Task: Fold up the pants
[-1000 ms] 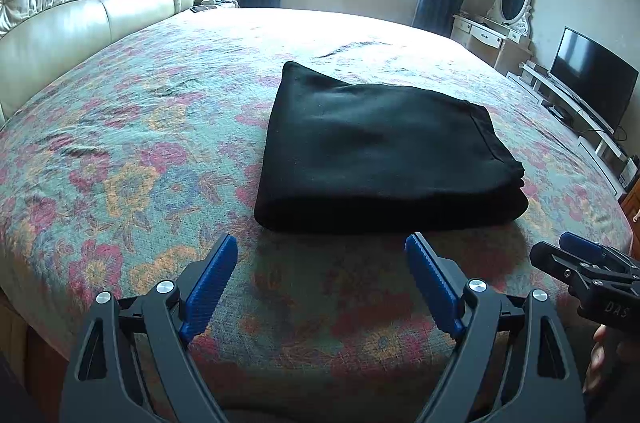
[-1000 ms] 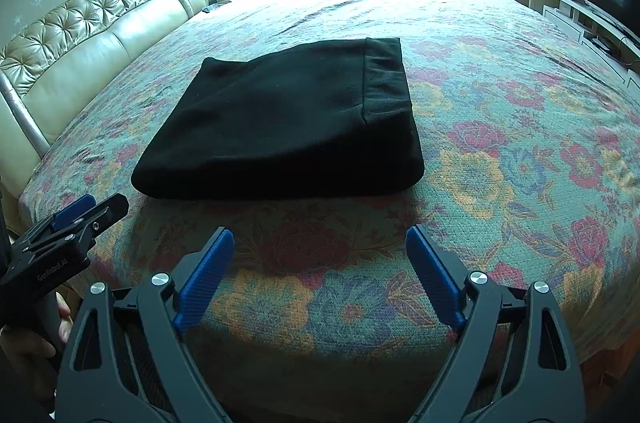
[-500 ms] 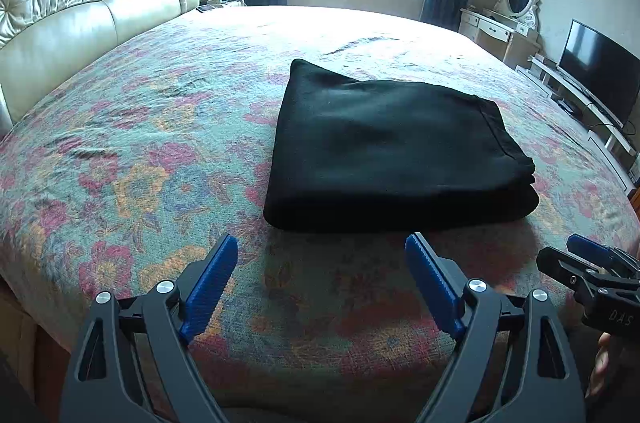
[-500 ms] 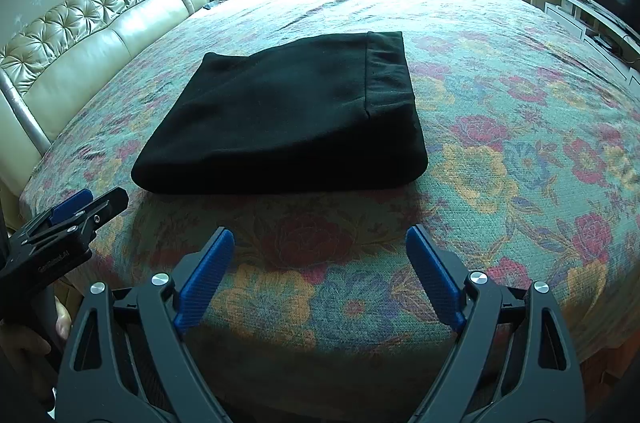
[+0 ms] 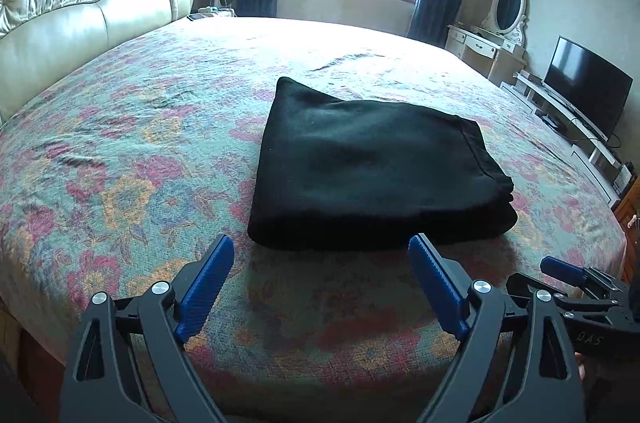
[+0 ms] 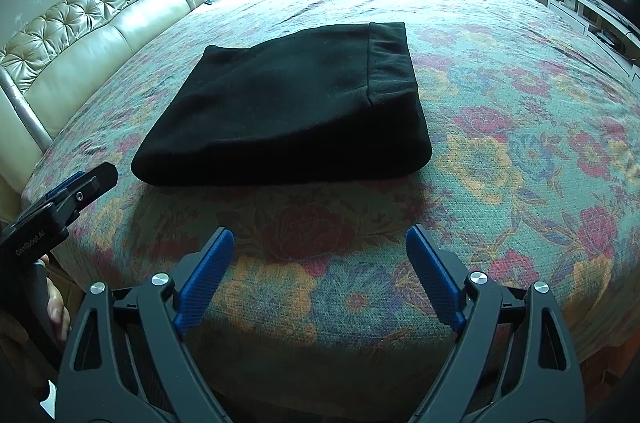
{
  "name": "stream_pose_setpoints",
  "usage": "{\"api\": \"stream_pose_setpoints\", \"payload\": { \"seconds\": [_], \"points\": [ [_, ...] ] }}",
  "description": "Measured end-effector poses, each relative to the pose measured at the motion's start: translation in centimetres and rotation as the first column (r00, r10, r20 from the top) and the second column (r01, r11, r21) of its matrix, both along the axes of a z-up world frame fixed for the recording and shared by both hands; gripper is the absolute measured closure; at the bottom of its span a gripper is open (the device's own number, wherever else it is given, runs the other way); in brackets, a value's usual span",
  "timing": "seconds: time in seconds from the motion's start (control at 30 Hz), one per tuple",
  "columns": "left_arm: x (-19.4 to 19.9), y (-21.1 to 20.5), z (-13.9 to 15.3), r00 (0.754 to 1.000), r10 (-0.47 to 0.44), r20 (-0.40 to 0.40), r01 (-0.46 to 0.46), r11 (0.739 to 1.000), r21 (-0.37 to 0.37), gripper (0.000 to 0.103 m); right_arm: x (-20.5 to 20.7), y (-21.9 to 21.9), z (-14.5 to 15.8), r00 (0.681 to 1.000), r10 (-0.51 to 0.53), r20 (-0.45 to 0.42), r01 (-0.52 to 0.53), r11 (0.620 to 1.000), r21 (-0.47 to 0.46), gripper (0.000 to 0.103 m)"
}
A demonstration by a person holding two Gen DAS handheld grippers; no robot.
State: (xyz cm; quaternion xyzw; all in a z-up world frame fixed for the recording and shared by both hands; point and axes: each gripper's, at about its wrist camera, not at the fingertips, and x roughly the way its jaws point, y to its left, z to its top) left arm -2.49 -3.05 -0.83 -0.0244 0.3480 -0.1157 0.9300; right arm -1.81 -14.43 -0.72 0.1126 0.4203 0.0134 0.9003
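With both my left gripper (image 5: 320,287) and right gripper (image 6: 316,279) spread wide and empty, the folded black pants (image 6: 288,107) rest mid-bedspread (image 6: 520,163); any careless nudge could undo the stack.

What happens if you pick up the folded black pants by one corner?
The folded black cloth pants would probably droop and unfold, since soft stacked layers show at the edge. They likely won't slide easily on the textured flowery bedspread.
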Motion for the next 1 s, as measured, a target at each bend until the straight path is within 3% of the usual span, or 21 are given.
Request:
{"api": "stream_pose_setpoints", "payload": {
  "seconds": [0.2,0.3,0.43,0.6,0.73,0.8,1.0],
  "points": [
    [-0.1,-1.3,0.6,1.000,0.003,0.022,-0.005,0.996,0.085,0.015,0.0,-0.1,-0.1,1.000,0.002,-0.001,-0.002,1.000,0.005,0.015],
    [-0.4,-1.8,0.6,1.000,-0.012,0.029,0.010,0.996,0.090,0.015,0.0,-0.2,-0.2,1.000,0.003,-0.004,-0.003,1.000,0.005,0.015],
    [-0.9,-1.9,0.5,0.998,0.054,0.023,-0.056,0.991,0.119,0.011,0.0,-0.3,-0.4,1.000,0.002,-0.011,-0.001,1.000,0.008,0.015],
    [-0.8,-1.5,0.1,1.000,0.026,-0.004,-0.026,0.998,0.050,0.011,0.0,-0.2,-0.6,1.000,0.008,-0.015,-0.008,1.000,0.004,0.015],
    [-0.8,-1.2,0.5,1.000,0.008,0.015,-0.009,0.999,0.041,0.011,-0.1,-0.4,-0.4,1.000,0.005,-0.010,-0.005,1.000,0.008,0.015],
    [-0.8,-0.9,0.7,0.999,0.030,0.026,-0.031,0.998,0.046,0.011,-0.1,-0.9,-0.1,1.000,0.000,-0.002,0.000,1.000,0.014,0.015],
    [0.5,1.6,1.0,0.997,0.078,-0.010,-0.079,0.996,-0.032,0.011,-0.2,-3.9,1.1,0.998,-0.065,0.027,0.064,0.998,0.028,0.015]
  ]
}}
